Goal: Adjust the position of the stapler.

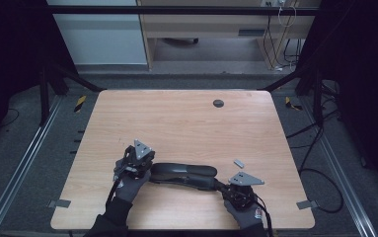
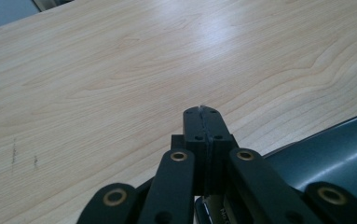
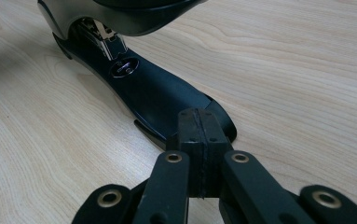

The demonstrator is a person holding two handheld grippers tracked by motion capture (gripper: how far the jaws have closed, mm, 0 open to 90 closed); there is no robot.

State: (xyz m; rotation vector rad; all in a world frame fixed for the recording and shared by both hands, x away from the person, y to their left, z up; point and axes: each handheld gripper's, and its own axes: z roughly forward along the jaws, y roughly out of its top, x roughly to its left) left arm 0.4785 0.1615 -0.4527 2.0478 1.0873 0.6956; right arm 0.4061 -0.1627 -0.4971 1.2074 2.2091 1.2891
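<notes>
High view shows your black stapler lying near the table's front edge between your left gripper and right gripper, both with jaws pressed together, empty.

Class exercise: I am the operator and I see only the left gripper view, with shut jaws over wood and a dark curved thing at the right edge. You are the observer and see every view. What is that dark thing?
Observer: It is a long black stapler lying across the near part of the table.
Operator: Where is the right gripper?
Observer: The right gripper is shut, with its tips at the narrow end of the stapler's base. I cannot tell whether they touch it.
Operator: Is anything else lying nearby?
Observer: A small grey piece lies on the wood just beyond the right gripper.
</notes>
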